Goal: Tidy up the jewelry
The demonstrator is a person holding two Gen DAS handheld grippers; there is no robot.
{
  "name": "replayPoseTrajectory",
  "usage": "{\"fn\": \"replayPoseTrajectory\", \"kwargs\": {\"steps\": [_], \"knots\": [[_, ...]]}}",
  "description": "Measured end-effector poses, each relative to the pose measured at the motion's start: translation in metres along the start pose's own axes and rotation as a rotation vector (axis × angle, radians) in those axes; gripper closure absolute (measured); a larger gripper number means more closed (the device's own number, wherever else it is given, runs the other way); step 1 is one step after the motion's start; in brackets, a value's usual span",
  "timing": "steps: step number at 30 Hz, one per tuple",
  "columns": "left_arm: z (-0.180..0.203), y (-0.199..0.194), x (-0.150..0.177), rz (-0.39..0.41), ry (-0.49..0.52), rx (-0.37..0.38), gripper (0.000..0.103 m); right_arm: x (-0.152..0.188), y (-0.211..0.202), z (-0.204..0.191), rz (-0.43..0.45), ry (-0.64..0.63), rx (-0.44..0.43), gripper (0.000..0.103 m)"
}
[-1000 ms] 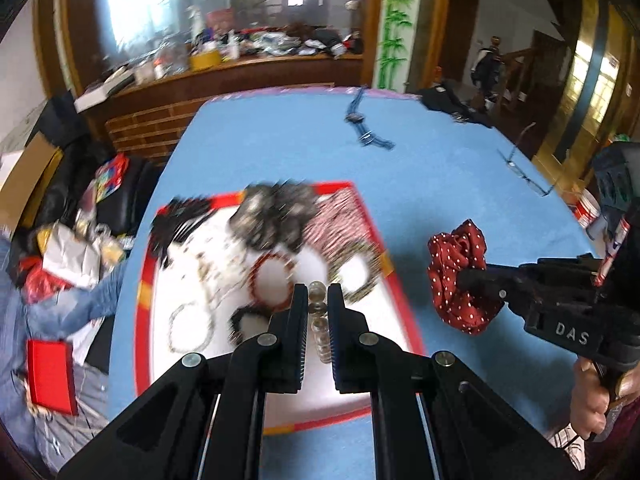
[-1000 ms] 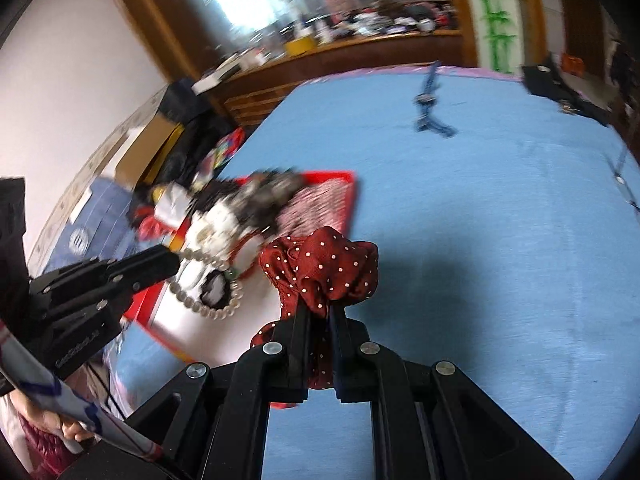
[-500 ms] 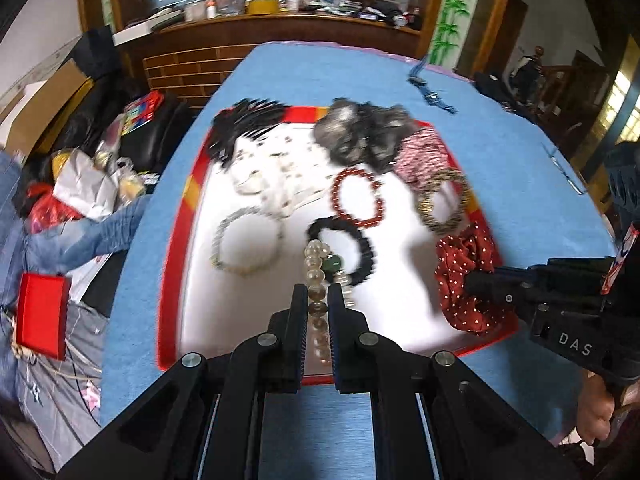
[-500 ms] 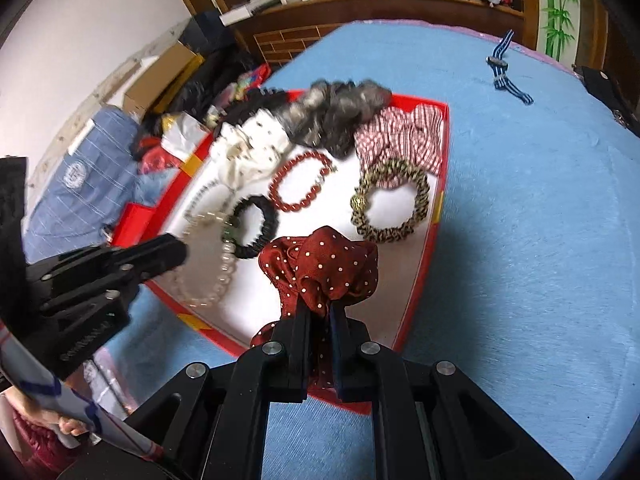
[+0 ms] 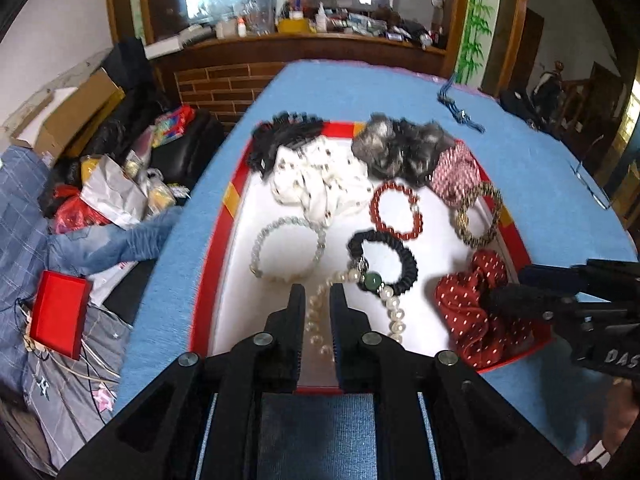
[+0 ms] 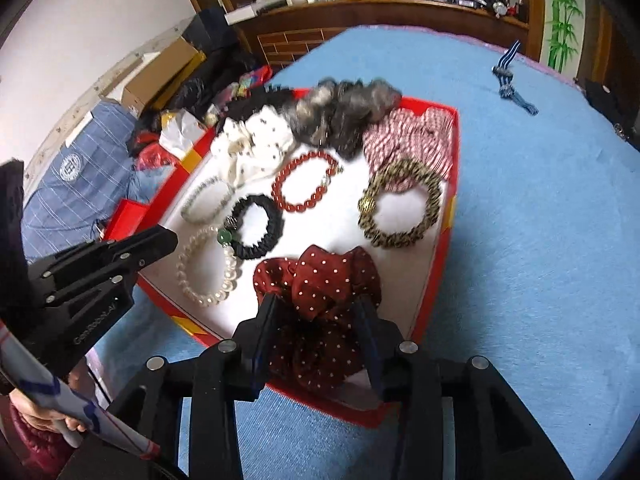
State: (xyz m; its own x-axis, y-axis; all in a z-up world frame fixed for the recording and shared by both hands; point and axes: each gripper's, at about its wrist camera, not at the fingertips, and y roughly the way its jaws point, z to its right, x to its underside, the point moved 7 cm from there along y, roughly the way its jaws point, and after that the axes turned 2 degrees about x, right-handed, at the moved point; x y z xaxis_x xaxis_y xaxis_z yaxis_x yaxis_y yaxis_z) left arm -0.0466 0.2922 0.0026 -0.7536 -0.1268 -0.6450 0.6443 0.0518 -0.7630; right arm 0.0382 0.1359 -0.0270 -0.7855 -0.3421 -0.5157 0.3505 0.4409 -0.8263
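Observation:
A red-rimmed white tray on a blue table holds scrunchies and bracelets. My left gripper stands slightly open over the pearl bracelet, which lies on the tray floor at the near edge. My right gripper is open, its fingers on either side of the red polka-dot scrunchie, which rests in the tray's near right corner. A black bracelet, red bead bracelet, clear bead bracelet and leopard hair tie lie further in.
White, grey, black and red-striped scrunchies fill the tray's far end. A blue strap and glasses lie on the table beyond. Clutter and a red box sit on the floor left.
Both grippers came down over the tray and opened. The pearl bracelet and the polka-dot scrunchie now rest in the tray, released.

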Motion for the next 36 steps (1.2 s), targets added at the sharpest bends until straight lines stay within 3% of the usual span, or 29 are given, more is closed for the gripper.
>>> {"fn": "replayPoseTrajectory", "kwargs": {"steps": [4, 7, 10, 11, 12, 14, 18, 20, 24, 29, 32, 36], "knots": [[0.004, -0.025, -0.006, 0.109, -0.014, -0.061, 0.058, 0.0, -0.029, 0.008, 0.076, 0.028, 0.023, 0.059], [0.013, -0.045, -0.003, 0.203, -0.029, -0.108, 0.047, 0.008, -0.051, 0.017, 0.137, 0.042, 0.057, 0.051], [0.019, -0.062, 0.006, 0.288, -0.083, -0.163, 0.01, 0.024, -0.068, 0.027, 0.187, 0.045, 0.137, 0.05], [0.02, -0.067, 0.011, 0.313, -0.097, -0.188, 0.007, 0.03, -0.073, 0.029, 0.198, 0.049, 0.151, 0.05], [0.021, -0.074, 0.016, 0.344, -0.11, -0.233, 0.007, 0.037, -0.077, 0.031, 0.212, 0.054, 0.162, 0.048], [0.027, -0.081, 0.025, 0.375, -0.104, -0.284, 0.004, 0.05, -0.086, 0.034, 0.242, 0.064, 0.196, 0.035], [0.037, -0.088, 0.035, 0.375, -0.078, -0.331, 0.0, 0.063, -0.105, 0.038, 0.317, 0.051, 0.286, 0.025], [0.037, -0.093, 0.036, 0.397, -0.074, -0.359, 0.0, 0.064, -0.115, 0.041, 0.355, 0.053, 0.318, 0.011], [0.035, -0.088, 0.034, 0.337, -0.083, -0.336, 0.0, 0.064, -0.123, 0.04, 0.389, 0.049, 0.348, 0.009], [0.028, -0.086, 0.037, 0.298, -0.081, -0.441, 0.0, 0.068, -0.118, 0.026, 0.377, -0.014, 0.366, 0.009], [0.026, -0.086, 0.042, 0.287, -0.073, -0.456, 0.0, 0.069, -0.116, 0.021, 0.372, -0.027, 0.366, 0.009], [0.026, -0.082, 0.046, 0.273, -0.067, -0.428, 0.0, 0.069, -0.115, 0.016, 0.374, -0.041, 0.378, 0.009]]}}
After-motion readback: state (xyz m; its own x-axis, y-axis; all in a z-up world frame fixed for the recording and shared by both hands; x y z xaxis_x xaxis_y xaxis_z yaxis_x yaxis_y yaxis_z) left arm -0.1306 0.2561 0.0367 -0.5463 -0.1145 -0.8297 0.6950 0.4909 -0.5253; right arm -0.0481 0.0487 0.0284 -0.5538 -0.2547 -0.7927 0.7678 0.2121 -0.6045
